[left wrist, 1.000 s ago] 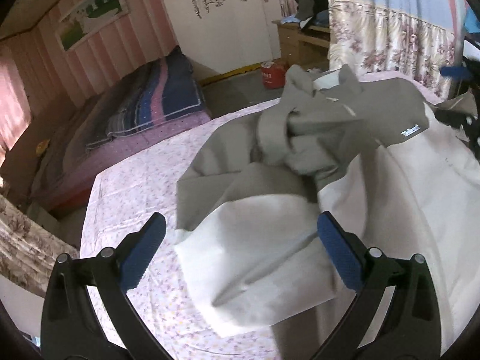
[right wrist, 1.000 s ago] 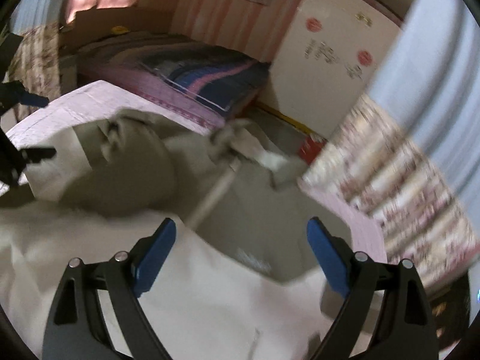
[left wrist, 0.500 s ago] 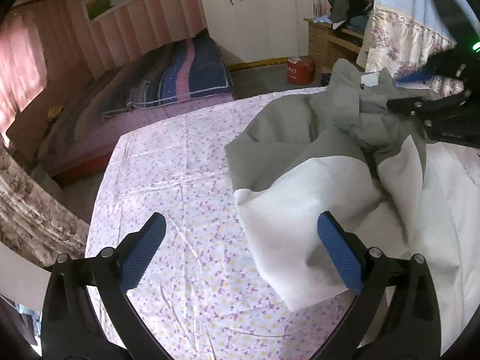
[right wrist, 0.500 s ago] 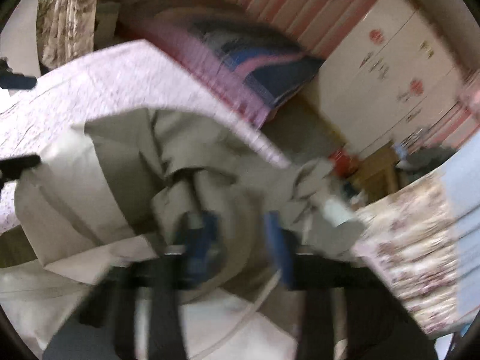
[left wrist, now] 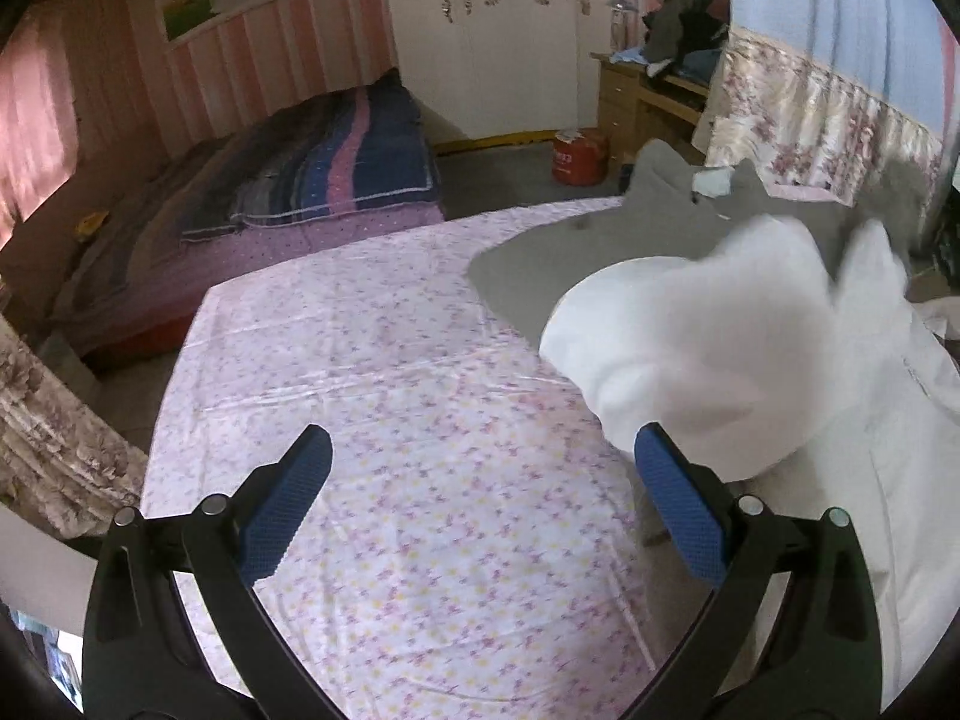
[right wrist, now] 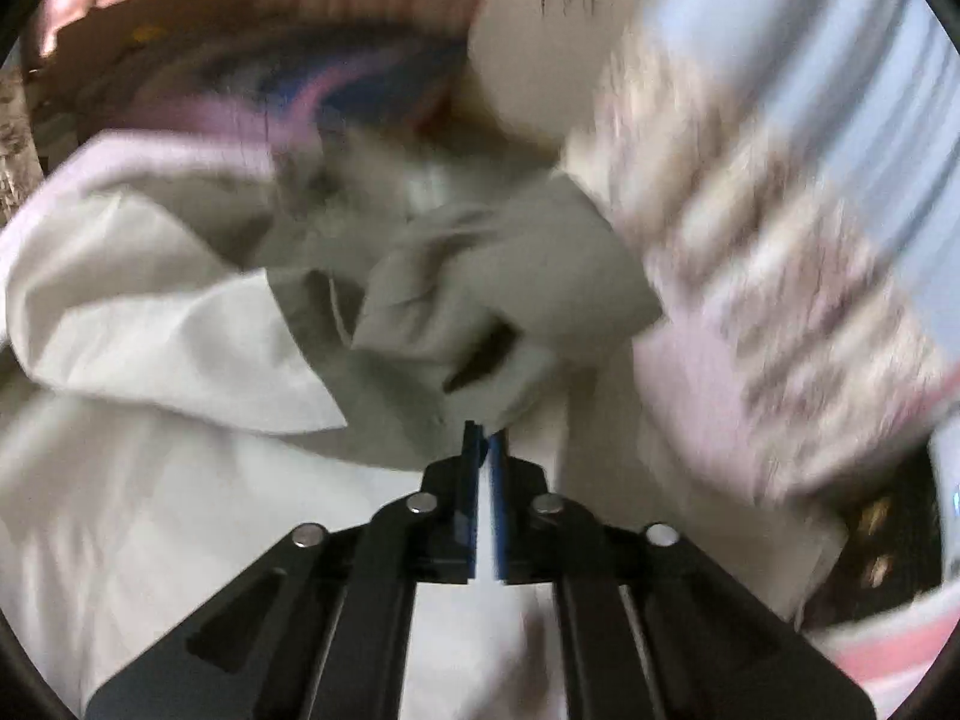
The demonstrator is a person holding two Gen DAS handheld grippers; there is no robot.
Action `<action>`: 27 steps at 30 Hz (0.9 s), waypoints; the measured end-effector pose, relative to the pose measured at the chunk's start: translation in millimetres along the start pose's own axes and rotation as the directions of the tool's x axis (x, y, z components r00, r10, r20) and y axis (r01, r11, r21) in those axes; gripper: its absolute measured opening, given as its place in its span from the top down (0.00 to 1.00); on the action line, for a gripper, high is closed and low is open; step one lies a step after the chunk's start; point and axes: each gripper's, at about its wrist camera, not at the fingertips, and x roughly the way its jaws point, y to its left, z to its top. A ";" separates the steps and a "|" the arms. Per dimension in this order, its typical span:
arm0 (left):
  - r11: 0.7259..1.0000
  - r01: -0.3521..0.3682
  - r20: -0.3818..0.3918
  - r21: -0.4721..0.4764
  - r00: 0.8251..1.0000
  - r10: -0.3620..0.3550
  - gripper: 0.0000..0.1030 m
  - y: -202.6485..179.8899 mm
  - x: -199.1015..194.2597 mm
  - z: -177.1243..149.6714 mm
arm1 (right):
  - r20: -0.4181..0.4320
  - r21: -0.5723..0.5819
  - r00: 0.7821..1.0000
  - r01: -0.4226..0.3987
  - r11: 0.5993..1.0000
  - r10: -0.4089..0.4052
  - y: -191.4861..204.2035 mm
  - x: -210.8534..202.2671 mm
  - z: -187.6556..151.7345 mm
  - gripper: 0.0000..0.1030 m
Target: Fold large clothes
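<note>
Only one garment [left wrist: 750, 348], a grey-and-white jacket, lies crumpled on the floral bedsheet [left wrist: 390, 420]. Of two grippers, the left gripper [left wrist: 480, 504] hangs with jaws wide apart over bare sheet just beside the jacket, gripping nothing. The right gripper [right wrist: 485, 438] has just closed, pads pinching a white fold of it.

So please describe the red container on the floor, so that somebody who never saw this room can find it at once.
Start at the big white wardrobe on the far wall, then look down to the floor before it, beside the wooden desk. The red container stands there, beyond the far edge of the flowered sheet. It is the only bright red, round thing on the grey floor.
</note>
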 end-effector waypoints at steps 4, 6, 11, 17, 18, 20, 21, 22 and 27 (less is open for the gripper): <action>0.999 0.012 -0.028 0.038 1.000 -0.011 0.03 -21.5 13.4 9.9 | -0.072 0.079 0.993 -0.086 0.993 0.092 -40.3 9.3 -41.8 0.51; 0.998 0.022 -0.030 0.061 0.999 -0.020 0.03 -32.5 16.3 14.4 | -0.005 0.147 0.995 -0.098 0.984 0.100 -61.4 -9.9 -48.8 0.32; 0.992 0.053 -0.054 0.116 0.997 -0.047 0.03 -55.2 29.7 25.7 | 0.141 0.272 0.986 -0.128 0.954 0.092 -98.5 -36.0 -41.3 0.27; 0.975 0.221 -0.148 -0.025 0.964 -0.222 0.03 -55.4 72.4 45.2 | 0.023 0.306 0.973 -0.224 0.925 0.228 -77.5 33.0 -14.1 0.31; 0.967 0.247 -0.162 -0.054 0.954 -0.253 0.04 -55.3 80.6 46.7 | -0.003 0.298 0.977 -0.202 0.933 0.213 -72.2 44.7 -14.4 0.48; 0.944 0.302 -0.211 -0.133 0.922 -0.325 0.12 -54.5 106.4 49.9 | -0.019 0.290 0.980 -0.186 0.939 0.200 -66.3 53.2 -16.6 0.58; 0.928 0.327 -0.243 -0.176 0.900 -0.363 0.17 -55.0 122.0 51.7 | -0.016 0.270 0.984 -0.166 0.949 0.176 -63.5 53.8 -16.9 0.63; 0.924 0.329 -0.256 -0.196 0.892 -0.372 0.18 -56.5 130.6 52.0 | -0.014 0.253 0.987 -0.152 0.956 0.160 -61.7 52.7 -16.7 0.66; 0.912 0.334 -0.213 -0.238 0.898 -0.385 0.86 -56.4 129.1 61.4 | 0.008 0.198 0.996 -0.084 0.977 0.084 -49.9 43.5 -16.6 0.69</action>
